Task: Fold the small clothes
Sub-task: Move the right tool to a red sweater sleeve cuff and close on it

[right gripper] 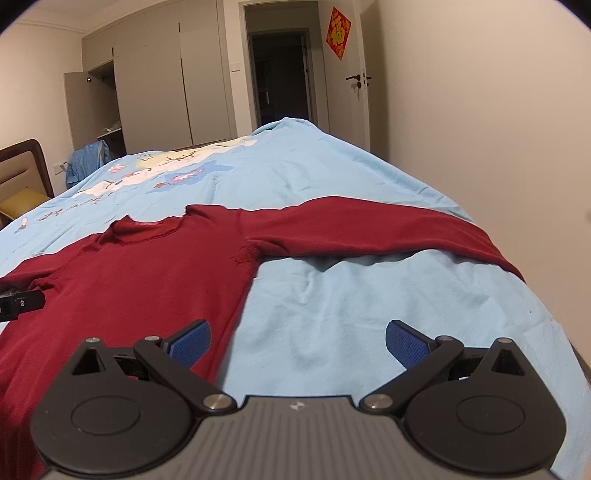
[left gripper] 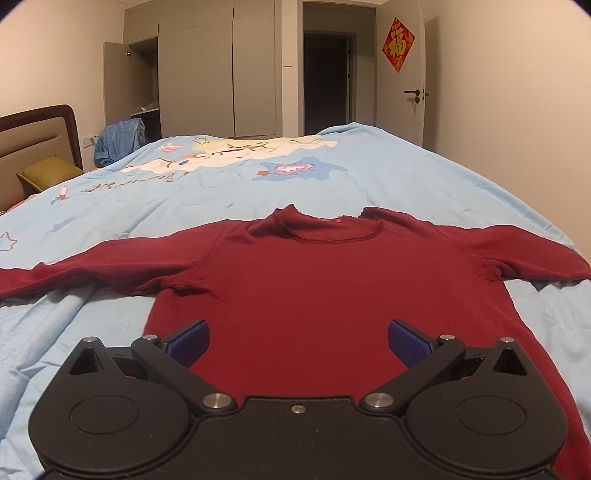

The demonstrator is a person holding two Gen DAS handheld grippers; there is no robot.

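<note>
Spread flat on my bed's light blue cartoon-print duvet (left gripper: 406, 184) is a dark red long-sleeve top (left gripper: 314, 288), sleeves out to both sides, collar pointing away from me. My left gripper (left gripper: 298, 341) hangs over its hem, my right gripper (right gripper: 297, 341) over its side edge, both wide open, gripping nothing. Grey wardrobes (left gripper: 218, 77) and a door with a red ornament (left gripper: 398, 44) are behind.

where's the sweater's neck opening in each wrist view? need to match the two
Left wrist: the neck opening of the dark red sweater sits just right of centre, straight ahead between the open left claw's fingers.
Right wrist: the neck opening lies left of centre, beyond the open right claw.
Shared landmark: the red diamond decoration on the door, upper right in both.
</note>
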